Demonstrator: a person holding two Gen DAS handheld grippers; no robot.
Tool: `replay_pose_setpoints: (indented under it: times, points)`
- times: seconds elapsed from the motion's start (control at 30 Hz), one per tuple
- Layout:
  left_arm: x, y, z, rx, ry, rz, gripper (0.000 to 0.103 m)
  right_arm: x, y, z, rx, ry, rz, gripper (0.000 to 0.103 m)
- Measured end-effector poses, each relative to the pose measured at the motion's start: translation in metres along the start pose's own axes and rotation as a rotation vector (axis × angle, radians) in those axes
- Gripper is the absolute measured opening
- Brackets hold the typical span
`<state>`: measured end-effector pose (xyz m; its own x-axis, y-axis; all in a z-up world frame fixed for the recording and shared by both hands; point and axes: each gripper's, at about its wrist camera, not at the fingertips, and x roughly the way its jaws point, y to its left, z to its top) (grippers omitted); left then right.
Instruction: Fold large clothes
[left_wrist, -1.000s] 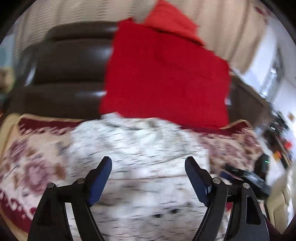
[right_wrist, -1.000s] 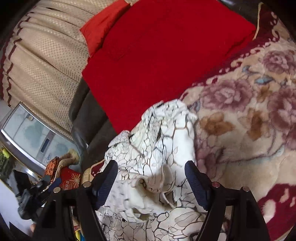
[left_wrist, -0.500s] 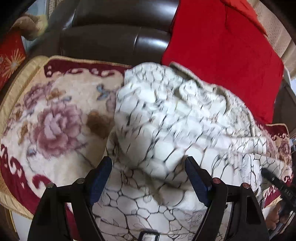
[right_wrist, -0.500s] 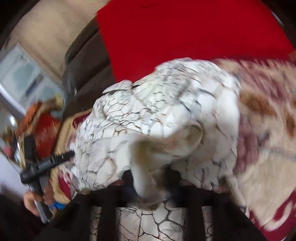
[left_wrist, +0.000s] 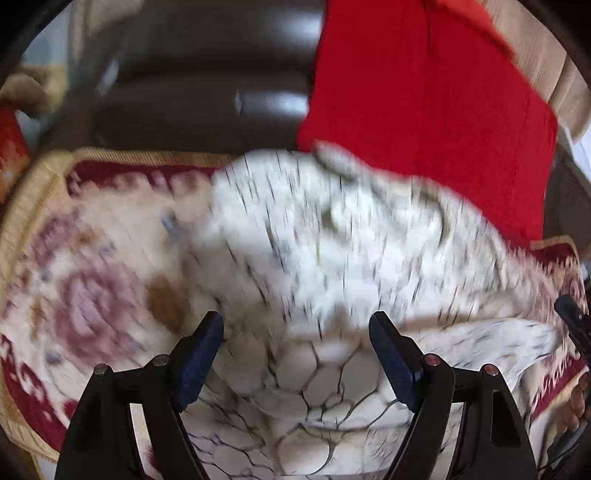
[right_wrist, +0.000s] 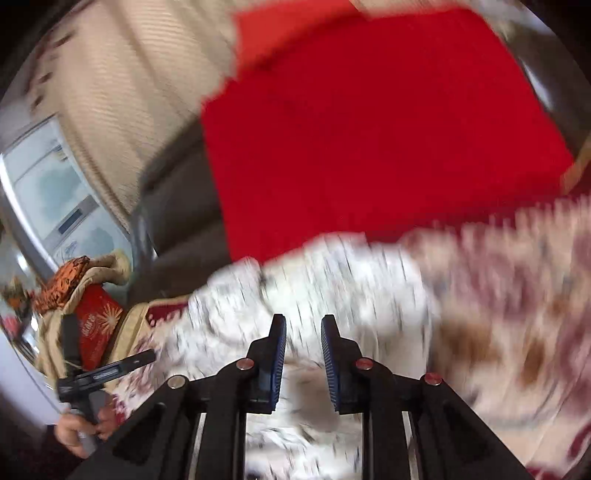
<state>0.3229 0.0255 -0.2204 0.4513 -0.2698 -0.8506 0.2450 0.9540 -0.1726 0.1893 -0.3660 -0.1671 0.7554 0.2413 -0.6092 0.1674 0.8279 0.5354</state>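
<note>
A white garment with a dark crackle pattern (left_wrist: 332, 258) lies bunched on a floral blanket (left_wrist: 92, 295) over a sofa seat. My left gripper (left_wrist: 295, 354) is open, its blue pads (left_wrist: 199, 354) wide apart just above the garment's near edge. In the right wrist view the garment (right_wrist: 332, 288) is blurred. My right gripper (right_wrist: 303, 350) has its pads (right_wrist: 277, 354) close together with a narrow gap; cloth lies between and behind them, but the blur hides whether they pinch it.
A red cushion (left_wrist: 424, 103) leans on the dark leather sofa back (left_wrist: 203, 92). Beige curtains (right_wrist: 129, 92) and a window (right_wrist: 48, 184) stand behind. The left hand with its gripper handle (right_wrist: 99, 376) shows at the right view's lower left.
The right gripper's pads have reappeared from under the cloth, close together, and the view has swung upward. The left gripper stays open and has shifted over the garment; both views are motion-blurred.
</note>
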Motion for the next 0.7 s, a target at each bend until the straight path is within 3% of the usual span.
replay_pose_setpoints:
  times: [0.07,0.17,0.2,0.23,0.27,0.37,0.43,0.5,0.6,0.7]
  points:
    - [0.013,-0.004,-0.013,0.034,0.063,0.028,0.081,0.007,-0.002,0.0,0.023,0.03,0.016,0.024]
    - [0.011,-0.01,-0.028,0.093,0.087,0.04,0.082,0.016,0.017,0.011,0.007,0.013,0.061,0.029]
    - [0.01,-0.01,-0.032,0.1,0.093,0.04,0.082,0.017,0.022,0.014,-0.005,0.006,0.073,0.047]
    - [0.008,-0.009,-0.033,0.097,0.095,0.035,0.082,0.021,0.029,0.014,-0.014,0.006,0.084,0.081]
    - [0.005,-0.008,-0.033,0.089,0.096,0.028,0.081,0.027,0.036,0.014,-0.022,0.014,0.086,0.088]
    - [-0.008,-0.004,-0.026,0.059,0.071,0.007,0.081,0.047,0.056,-0.008,-0.133,0.145,0.043,0.082]
    - [-0.019,-0.003,-0.018,0.057,0.025,-0.006,0.081,0.052,0.055,-0.028,-0.203,0.234,0.014,0.059]
    - [-0.025,-0.005,-0.012,0.06,-0.013,-0.004,0.081,0.057,0.048,-0.056,-0.246,0.338,-0.018,0.045]
    - [-0.02,-0.01,-0.008,0.072,-0.002,0.015,0.082,0.043,0.03,-0.08,-0.228,0.379,-0.008,0.041]
    - [-0.001,-0.012,-0.017,0.096,0.064,0.047,0.081,0.026,0.023,-0.072,-0.197,0.381,0.017,0.041]
